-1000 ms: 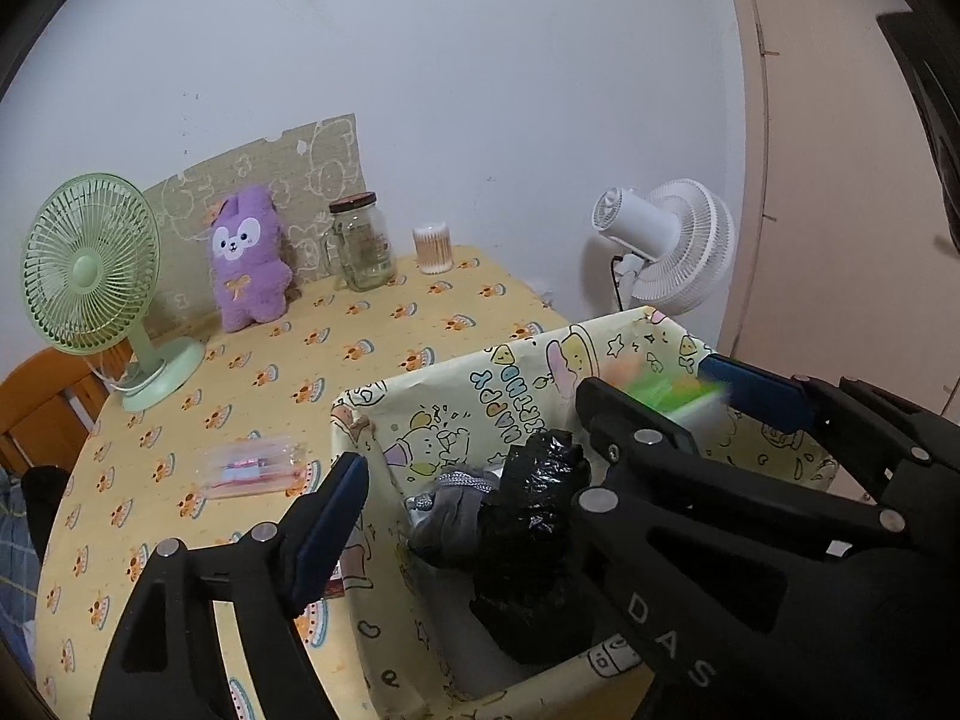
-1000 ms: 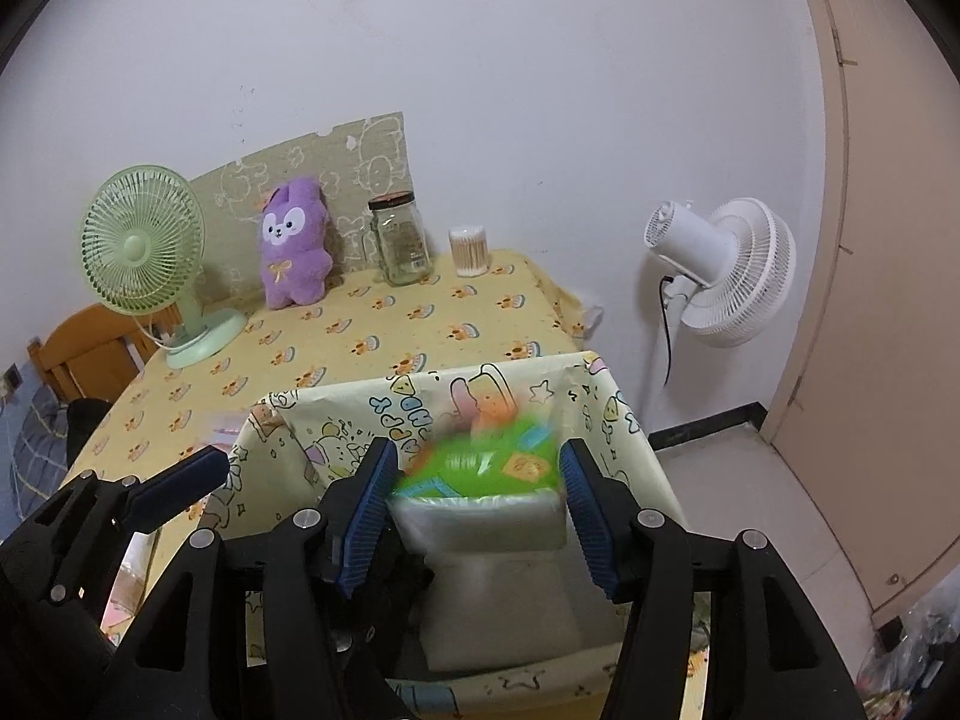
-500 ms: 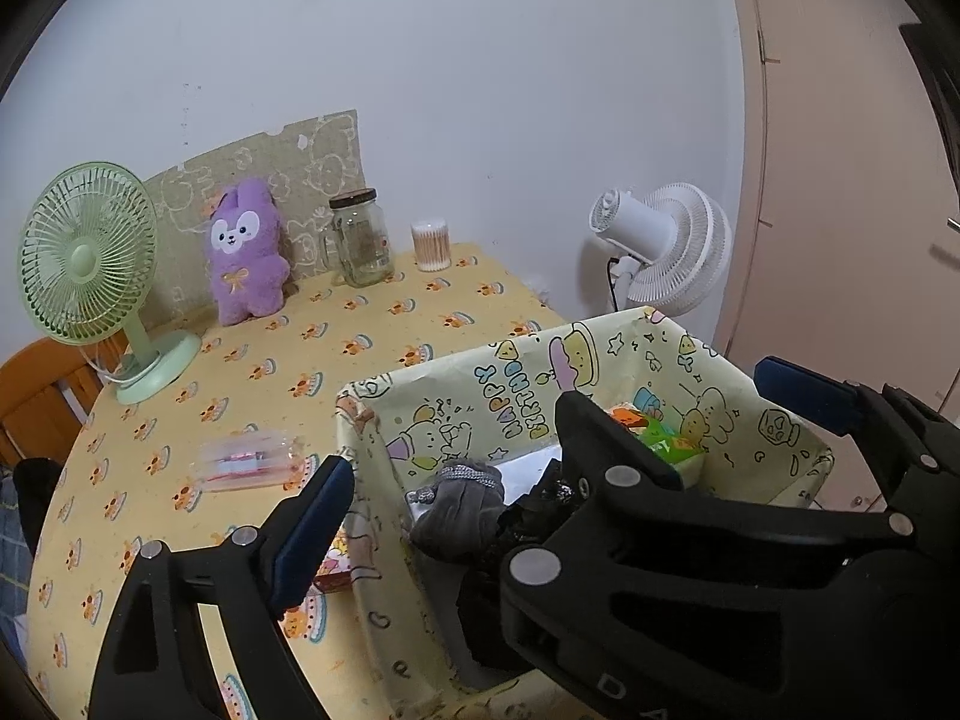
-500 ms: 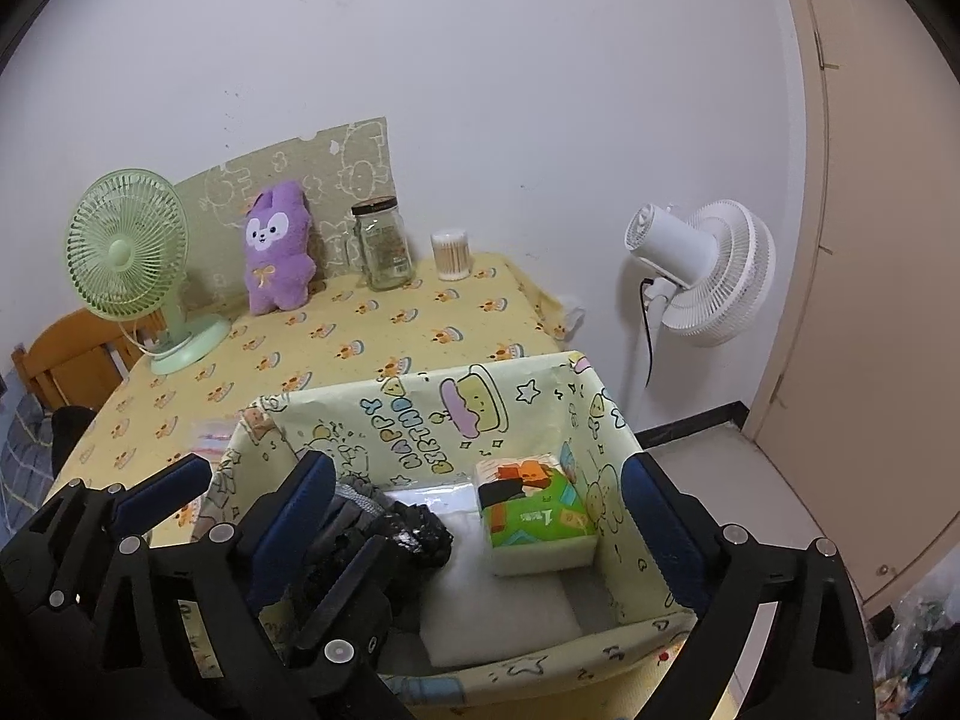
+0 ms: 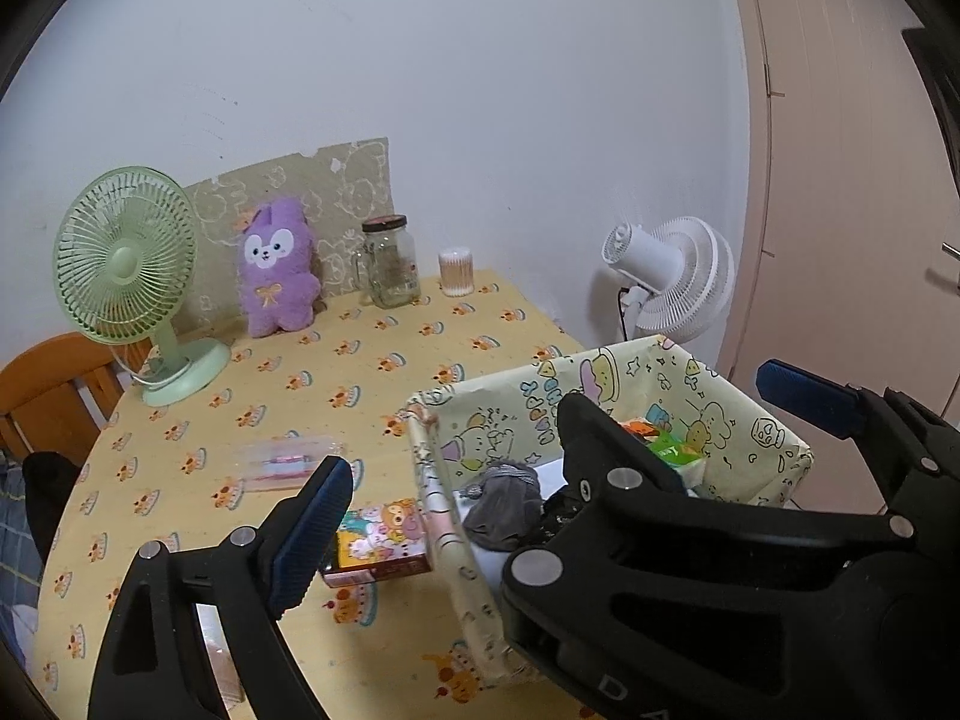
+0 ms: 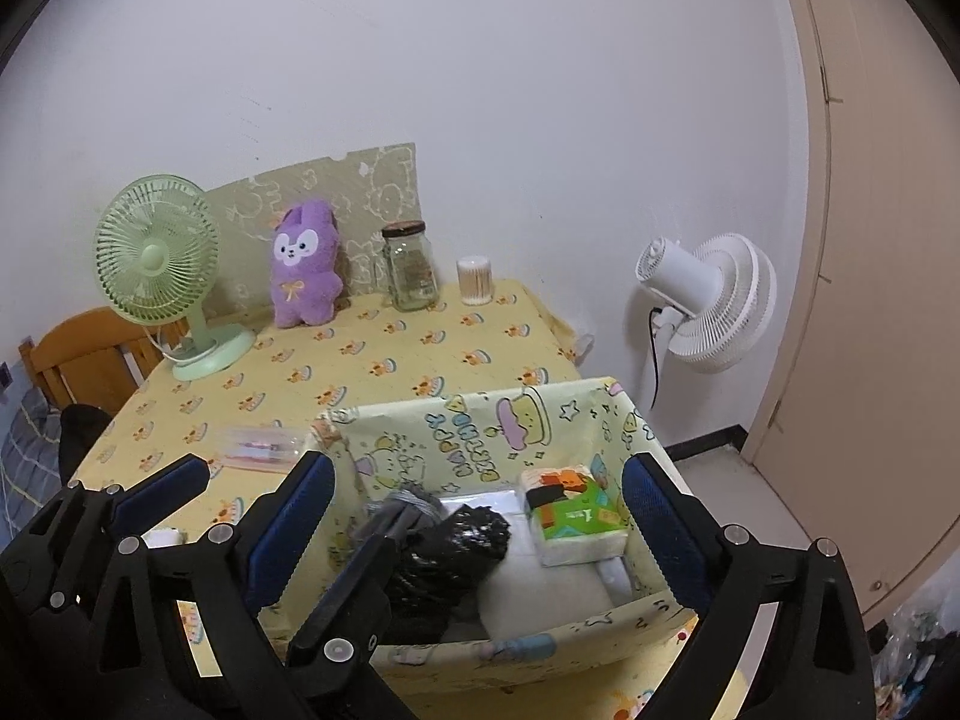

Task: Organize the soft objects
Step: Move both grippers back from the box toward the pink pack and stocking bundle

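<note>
A cartoon-print fabric bin (image 6: pixel 480 438) (image 5: pixel 774 438) stands at the table's near right edge. Inside lie a green tissue pack (image 6: pixel 576 513) (image 5: pixel 672 450), a black plastic bag (image 6: pixel 450 546), a grey cloth (image 5: pixel 504 501) and a white pad. My right gripper (image 6: pixel 474 516) is open and empty above the bin, its jaws wide apart. My left gripper (image 5: pixel 552 438) is open and empty, spanning the bin's left wall. A purple plush bunny (image 6: pixel 303 264) (image 5: pixel 277 267) leans against the back wall.
A green desk fan (image 6: pixel 159 276) stands at the back left. A glass jar (image 6: pixel 411 267) and a cotton swab tub (image 6: pixel 474 281) stand beside the plush. A clear pouch (image 5: pixel 288 462) and a small colourful box (image 5: pixel 378 540) lie left of the bin. A white floor fan (image 6: pixel 702 300) is right of the table.
My right gripper opened and let the tissue pack drop into the bin, then drew back and up. The left gripper also pulled back slightly.
</note>
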